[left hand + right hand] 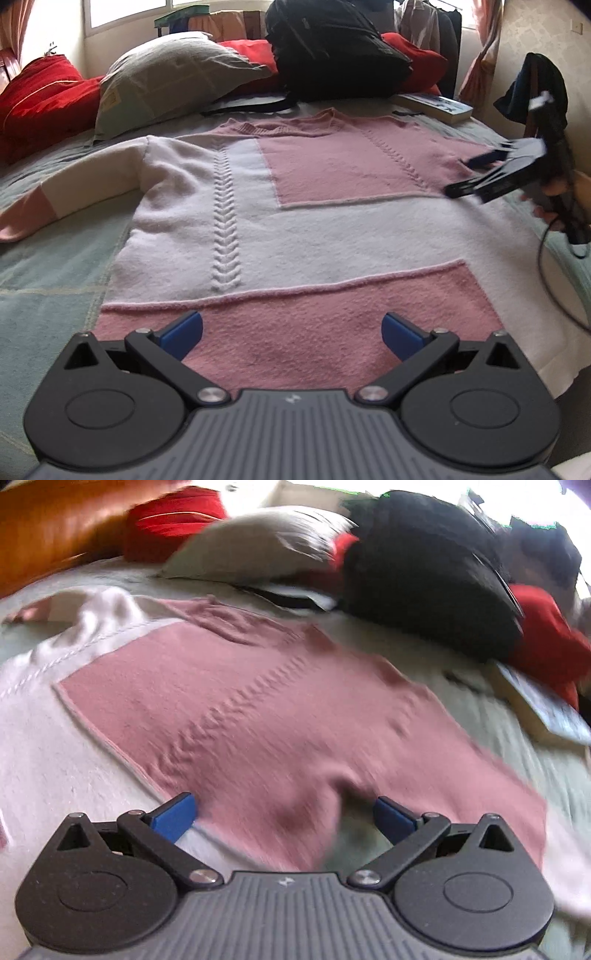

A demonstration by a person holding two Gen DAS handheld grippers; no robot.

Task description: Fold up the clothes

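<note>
A pink and white knit sweater (pixel 295 229) lies flat on the bed, neck toward the pillows, one sleeve (pixel 55 199) stretched out to the left. My left gripper (pixel 291 332) is open and empty just above the pink hem band. My right gripper (pixel 469 177) shows in the left wrist view at the sweater's right shoulder, blurred. In its own view the right gripper (pixel 284 816) is open and empty over the pink chest panel (pixel 258 720), near a dip in the fabric edge. That view is motion-blurred.
A pale green bedspread (pixel 44 295) covers the bed. At the head lie a grey pillow (pixel 173 81), red cushions (pixel 40 96), a black backpack (pixel 332 48) and a book (pixel 436 105). Dark clothing (pixel 532 88) hangs at the right. A cable (pixel 546 273) trails by the right hand.
</note>
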